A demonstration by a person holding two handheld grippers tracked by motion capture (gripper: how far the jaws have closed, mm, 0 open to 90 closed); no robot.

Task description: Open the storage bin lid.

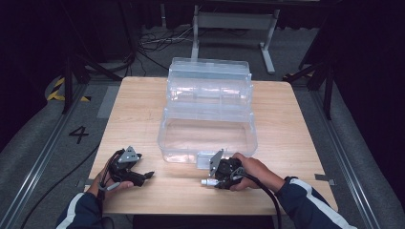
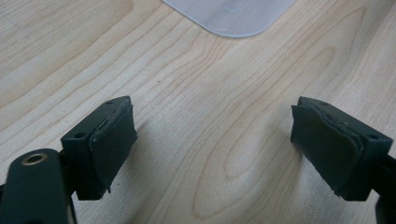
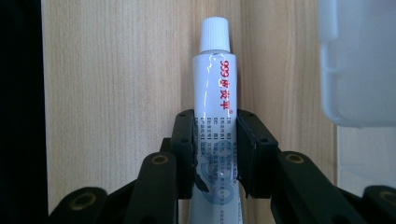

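A white ointment tube (image 3: 214,88) with red print and a ribbed white cap lies between the jaws of my right gripper (image 3: 215,128). The pads press on its body from both sides, and the cap points away from the camera. In the high view the right gripper (image 1: 213,181) lies near the table's front edge, with the tube's cap (image 1: 205,182) poking out to the left. My left gripper (image 1: 145,175) rests at the front left of the table. Its pads (image 2: 112,140) stand wide apart over bare wood with nothing between them.
A clear plastic box (image 1: 165,138) with its lid (image 1: 209,78) raised behind it stands in the middle of the wooden table (image 1: 138,109), just beyond both grippers. A corner of the box (image 2: 233,16) lies ahead of the left gripper, and its wall (image 3: 359,60) stands right of the tube.
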